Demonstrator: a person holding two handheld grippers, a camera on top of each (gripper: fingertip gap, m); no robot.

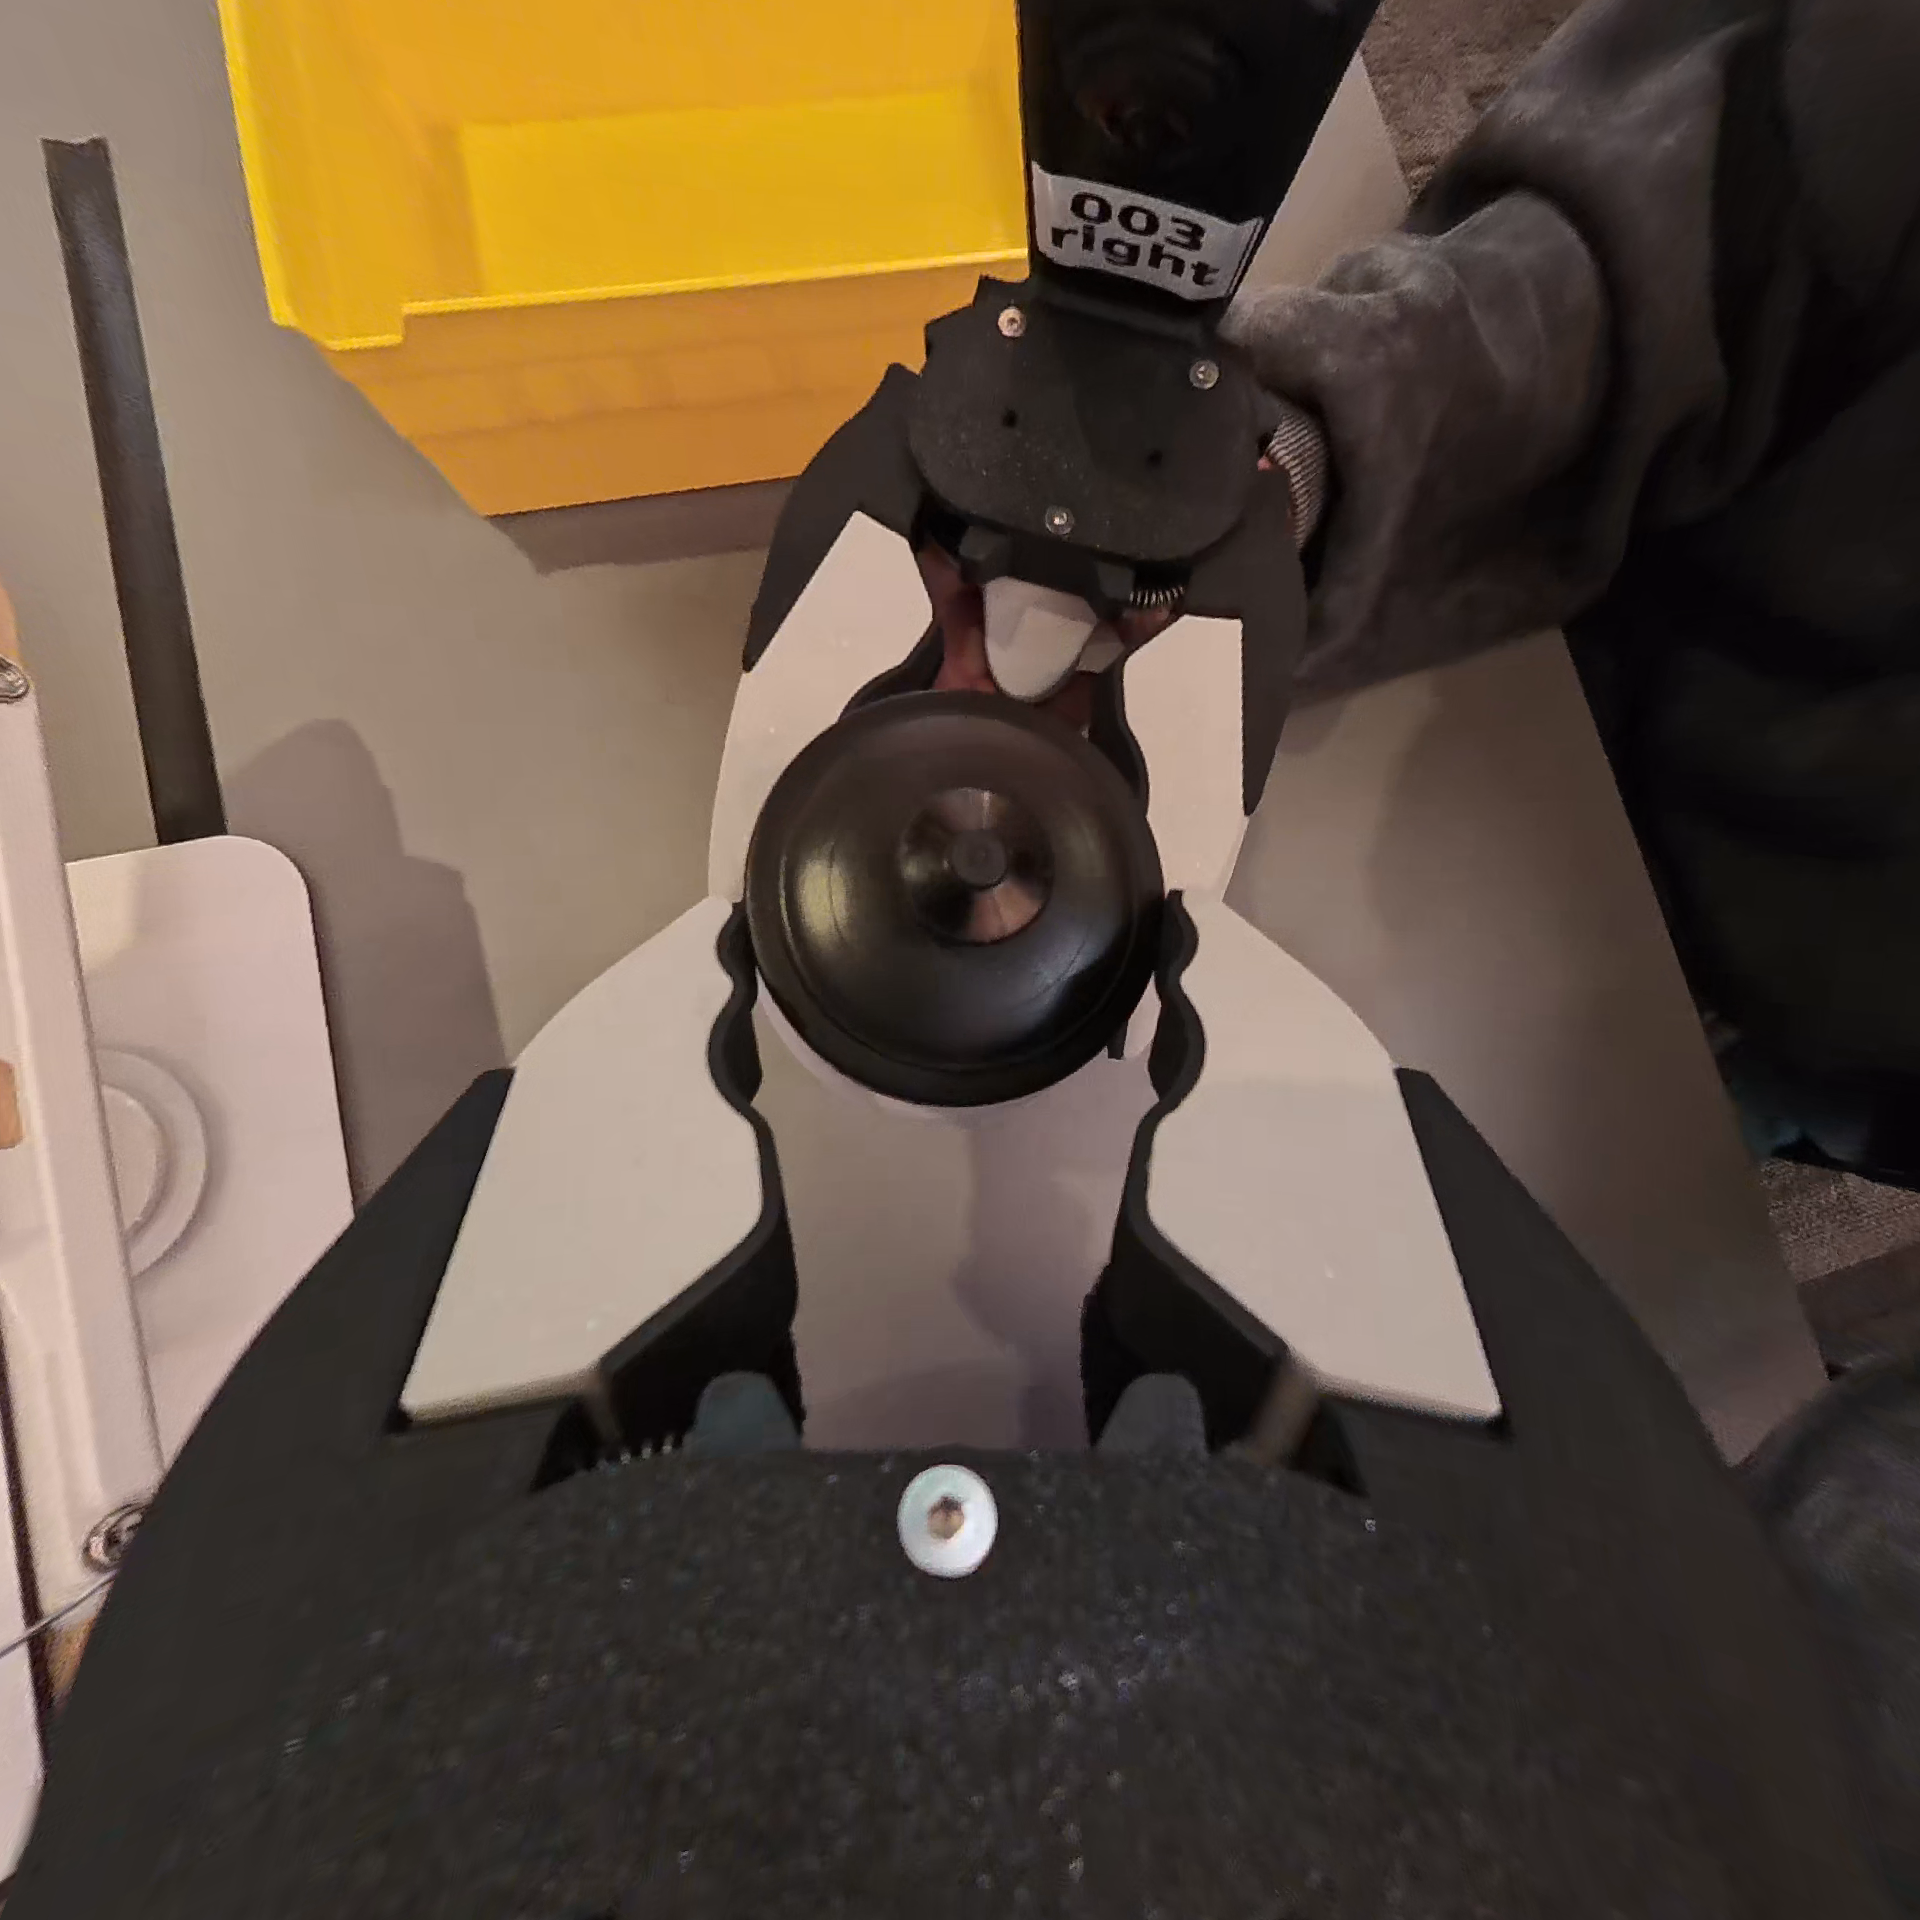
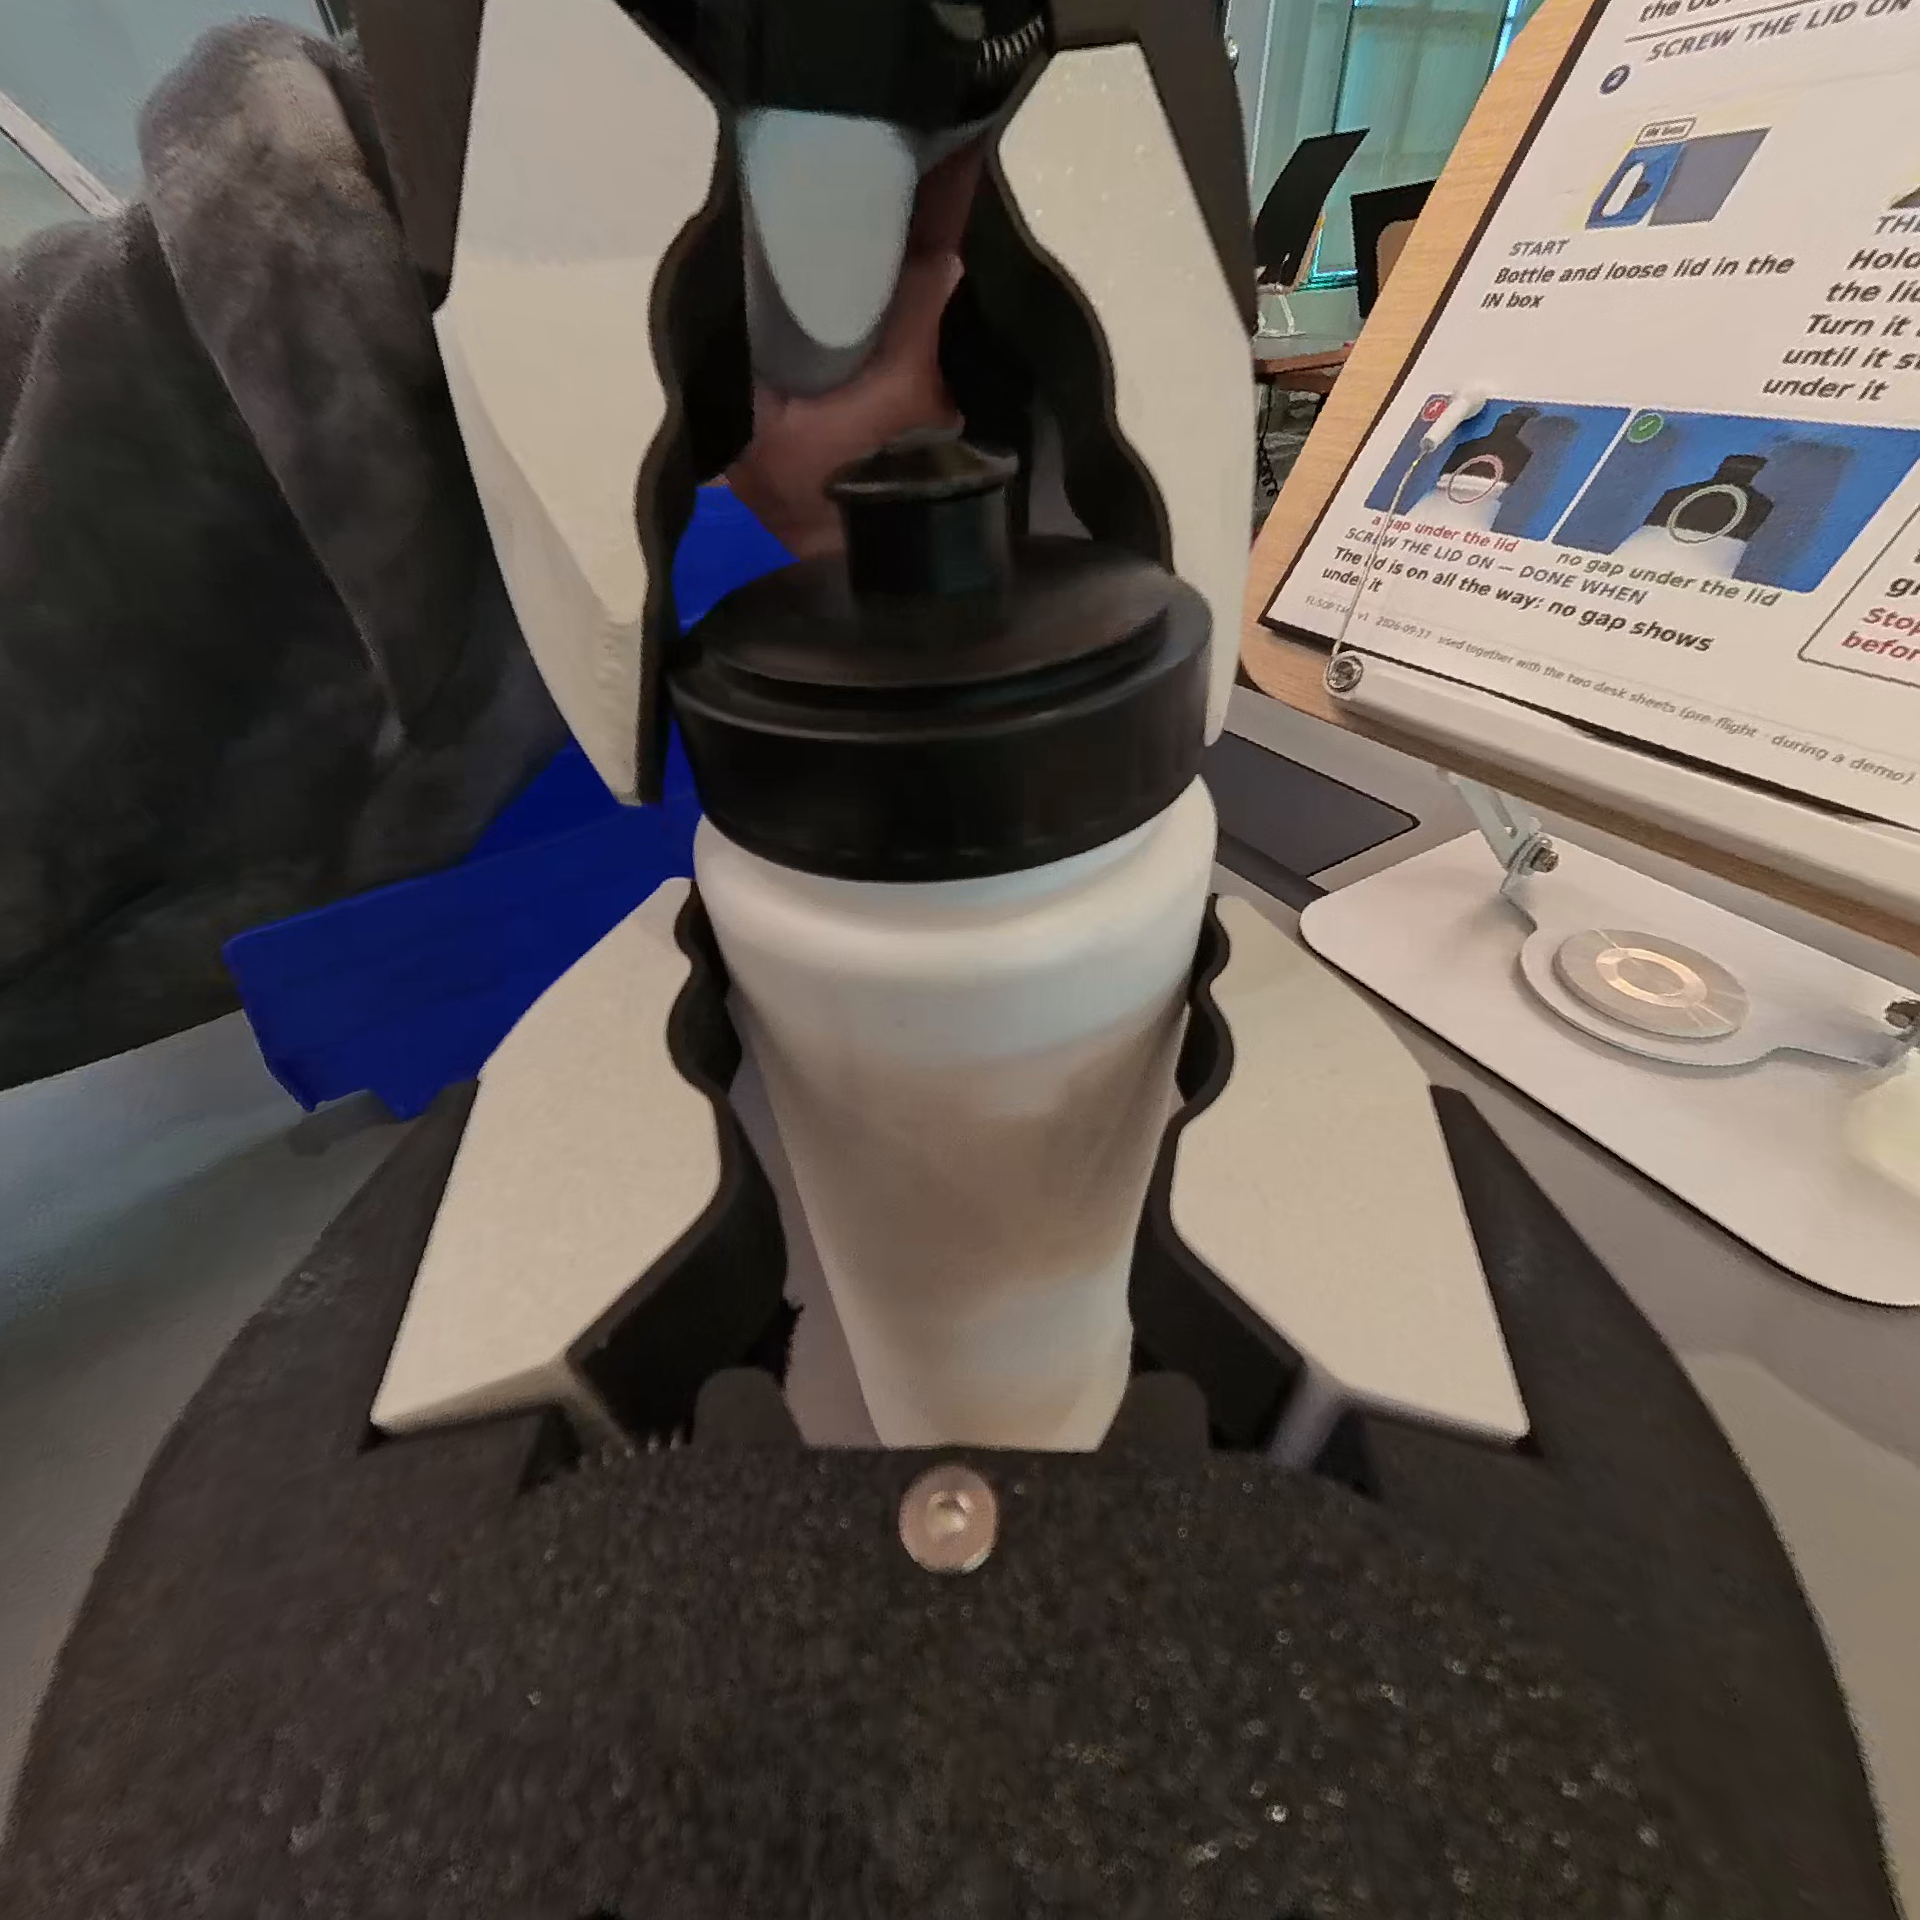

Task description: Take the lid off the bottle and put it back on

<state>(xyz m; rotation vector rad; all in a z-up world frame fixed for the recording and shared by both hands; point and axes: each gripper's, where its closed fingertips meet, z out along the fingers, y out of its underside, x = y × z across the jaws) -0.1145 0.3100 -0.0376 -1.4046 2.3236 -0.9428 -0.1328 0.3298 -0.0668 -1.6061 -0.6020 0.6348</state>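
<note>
Right claw [image 2: 951,997] gripping bottle [image 2: 956,1091], lid [image 2: 940,727] on

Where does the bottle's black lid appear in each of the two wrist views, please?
Left wrist view: the black lid sits at centre, seen from above, between the near fingers.
Right wrist view: it sits just above centre, seen from the side, atop the white bottle.
Shared landmark: the lid's central spout.

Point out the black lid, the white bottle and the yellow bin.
lid [image 1: 951,904], left wrist view, domed top.
bottle [image 2: 961,1049], right wrist view, white body.
yellow bin [image 1: 623,208], left wrist view, inner wall.
</note>
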